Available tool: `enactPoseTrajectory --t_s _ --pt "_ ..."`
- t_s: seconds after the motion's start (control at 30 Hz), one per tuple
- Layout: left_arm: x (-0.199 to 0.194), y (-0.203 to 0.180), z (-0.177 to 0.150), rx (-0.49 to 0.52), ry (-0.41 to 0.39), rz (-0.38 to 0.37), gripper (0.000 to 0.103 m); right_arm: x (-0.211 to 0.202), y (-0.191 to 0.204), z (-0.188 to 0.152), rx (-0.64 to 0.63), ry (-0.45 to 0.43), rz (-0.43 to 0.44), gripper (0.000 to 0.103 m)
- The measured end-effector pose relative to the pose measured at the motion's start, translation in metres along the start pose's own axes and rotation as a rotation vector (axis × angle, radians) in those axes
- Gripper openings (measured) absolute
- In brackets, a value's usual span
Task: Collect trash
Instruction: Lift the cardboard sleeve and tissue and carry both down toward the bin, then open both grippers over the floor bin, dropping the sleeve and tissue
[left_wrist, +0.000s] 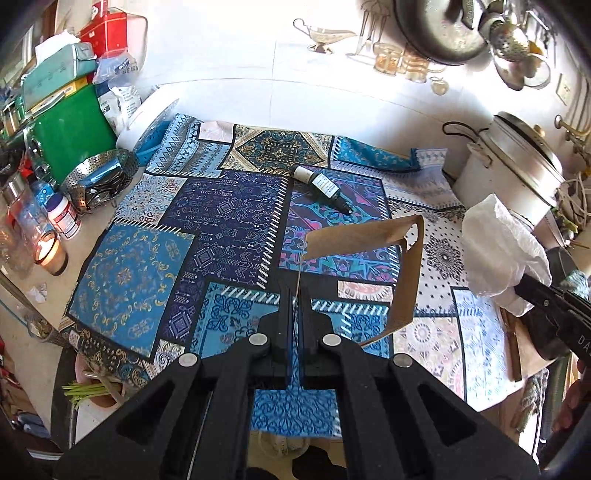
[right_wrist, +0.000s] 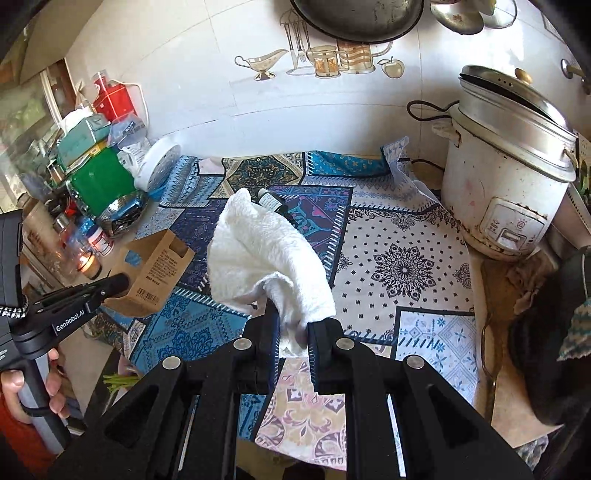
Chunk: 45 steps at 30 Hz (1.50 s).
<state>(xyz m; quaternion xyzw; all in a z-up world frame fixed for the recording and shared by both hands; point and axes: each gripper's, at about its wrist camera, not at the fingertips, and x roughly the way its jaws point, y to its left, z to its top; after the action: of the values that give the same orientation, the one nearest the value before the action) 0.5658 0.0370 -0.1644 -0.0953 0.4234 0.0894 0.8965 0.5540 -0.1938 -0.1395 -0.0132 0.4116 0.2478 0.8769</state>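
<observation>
Both grippers are loaded and lifted above the patterned cloth (left_wrist: 229, 229), so the relation that matters is where the last loose piece of trash lies from them. The left gripper (left_wrist: 294, 291) has its fingers pressed together on a thin wall of the open brown box (left_wrist: 402, 280), which hangs off to the right of the fingertips with its open mouth toward the wall. The right gripper (right_wrist: 291, 325) is clamped on a crumpled white towel (right_wrist: 266, 254) that bunches up ahead of the fingers and blocks much of that camera's forward view. The dark bottle (left_wrist: 322, 185) lies on its side on the cloth, toward the far wall, well apart from both loads. Its long axis runs diagonally, pale cap toward the wall and the narrow tip toward the cooker (right_wrist: 509, 173). From the left view it sits ahead of the box and slightly left of the box mouth; from the right view only its capped end peeks out beyond the towel. Neither hand looks free to take it, so the held pieces probably need dropping off first. No bin shows in either view.
</observation>
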Motion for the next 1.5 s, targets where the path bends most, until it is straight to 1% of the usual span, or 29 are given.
enactPoseTrajectory --t_s 0.17,0.3,0.5,0.63,0.77,0.97,1.17,1.3,1.5 --pt "-0.028 0.012 -0.021 0.031 -0.031 -0.016 0.000 -0.022 0.023 -0.024 0.021 -0.026 -0.005 0.012" --pt "-0.052 0.031 -0.046 0.071 -0.041 -0.025 0.000 -0.035 0.052 -0.050 0.026 -0.038 -0.034 0.012" --pt "-0.078 0.068 -0.098 0.109 -0.007 -0.056 0.000 -0.050 0.097 -0.100 0.065 -0.031 -0.067 0.012" --pt "-0.089 0.090 -0.133 0.117 0.022 -0.070 0.000 -0.050 0.119 -0.135 0.123 0.011 -0.074 0.012" --pt "-0.087 0.103 -0.166 0.145 0.079 -0.063 0.000 -0.045 0.132 -0.168 0.152 0.071 -0.090 0.012" --pt "-0.056 0.104 -0.217 0.171 0.205 -0.059 0.000 -0.021 0.125 -0.214 0.201 0.193 -0.115 0.012" --pt "0.003 0.095 -0.267 0.183 0.326 -0.052 0.000 0.020 0.097 -0.264 0.244 0.305 -0.149 0.012" --pt "0.058 0.089 -0.309 0.190 0.389 -0.021 0.000 0.063 0.067 -0.302 0.269 0.372 -0.156 0.012" --pt "0.161 0.088 -0.382 0.174 0.478 0.032 0.000 0.156 0.020 -0.377 0.301 0.466 -0.154 0.012"
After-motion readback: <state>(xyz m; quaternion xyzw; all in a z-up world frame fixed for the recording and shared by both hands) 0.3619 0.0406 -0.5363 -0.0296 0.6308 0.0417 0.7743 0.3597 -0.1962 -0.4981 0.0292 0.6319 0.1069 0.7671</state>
